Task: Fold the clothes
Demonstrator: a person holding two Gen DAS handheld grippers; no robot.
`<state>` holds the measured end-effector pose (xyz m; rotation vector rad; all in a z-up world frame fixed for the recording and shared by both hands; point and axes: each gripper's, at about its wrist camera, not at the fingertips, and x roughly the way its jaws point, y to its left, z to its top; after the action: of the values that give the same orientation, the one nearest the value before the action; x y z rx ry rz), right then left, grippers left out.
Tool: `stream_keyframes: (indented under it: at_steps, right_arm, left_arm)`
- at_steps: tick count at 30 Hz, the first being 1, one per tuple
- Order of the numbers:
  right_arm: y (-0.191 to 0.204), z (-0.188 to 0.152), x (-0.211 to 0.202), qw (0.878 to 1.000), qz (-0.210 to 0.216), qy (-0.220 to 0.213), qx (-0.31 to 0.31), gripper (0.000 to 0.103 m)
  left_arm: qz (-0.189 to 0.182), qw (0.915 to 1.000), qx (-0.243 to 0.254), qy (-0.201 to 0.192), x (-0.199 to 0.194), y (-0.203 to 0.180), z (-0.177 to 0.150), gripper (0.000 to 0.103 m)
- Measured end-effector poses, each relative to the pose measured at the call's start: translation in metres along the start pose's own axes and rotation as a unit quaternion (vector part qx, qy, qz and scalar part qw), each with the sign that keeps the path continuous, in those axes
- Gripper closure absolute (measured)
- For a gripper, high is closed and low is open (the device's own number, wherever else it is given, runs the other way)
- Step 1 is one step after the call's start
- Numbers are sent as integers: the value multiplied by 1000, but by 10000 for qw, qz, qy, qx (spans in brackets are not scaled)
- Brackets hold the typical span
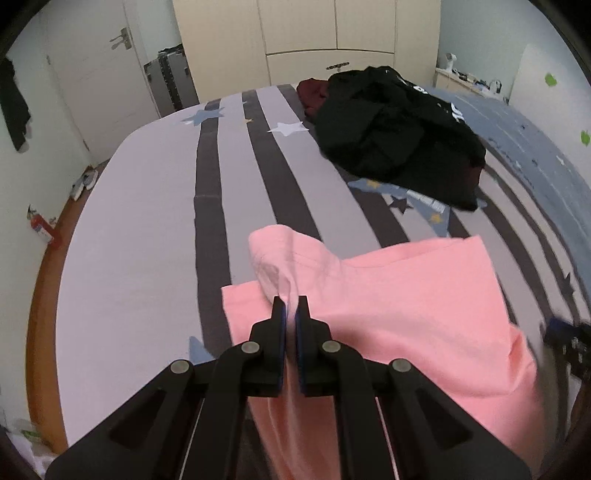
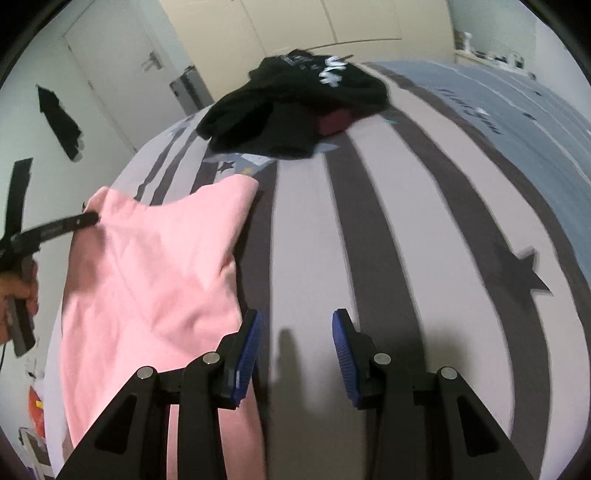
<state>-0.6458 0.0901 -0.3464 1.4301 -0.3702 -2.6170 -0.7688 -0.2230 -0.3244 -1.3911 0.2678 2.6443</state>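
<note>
A pink garment (image 1: 406,314) lies on the striped bed (image 1: 147,221). My left gripper (image 1: 291,306) is shut on a pinched fold of the pink cloth, which bunches up just past its fingertips. In the right wrist view the same pink garment (image 2: 155,273) lies at the left, lifted at its far left corner by the left gripper (image 2: 90,218), held by a hand. My right gripper (image 2: 297,325) stands open over bare bedding just right of the garment's edge, with nothing between its blue pads (image 2: 343,343).
A heap of black clothes (image 1: 399,136) with a dark red piece (image 1: 312,92) lies at the far side of the bed. Behind it are cream wardrobes (image 1: 306,33), a door (image 1: 99,70) and a grey case (image 1: 170,81). The bed edge runs along the left.
</note>
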Motion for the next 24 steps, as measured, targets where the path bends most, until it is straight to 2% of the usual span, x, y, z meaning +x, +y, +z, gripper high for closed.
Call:
stream_keyframes:
  at_steps: [8, 11, 17, 24]
  right_arm:
    - [27, 45, 56, 9992, 277, 295, -47, 67]
    - [36, 51, 71, 9983, 321, 464, -159, 67]
    - [54, 62, 90, 9970, 409, 495, -424, 67]
    - [83, 64, 93, 9939, 461, 371, -933, 67]
  left_arm:
    - [248, 9992, -271, 177, 2, 23, -13, 100]
    - [266, 9985, -326, 352, 5, 31, -27, 100]
    - [281, 9946, -639, 772, 16, 51, -65, 100]
    - [292, 9930, -840, 774, 8, 60, -89, 100]
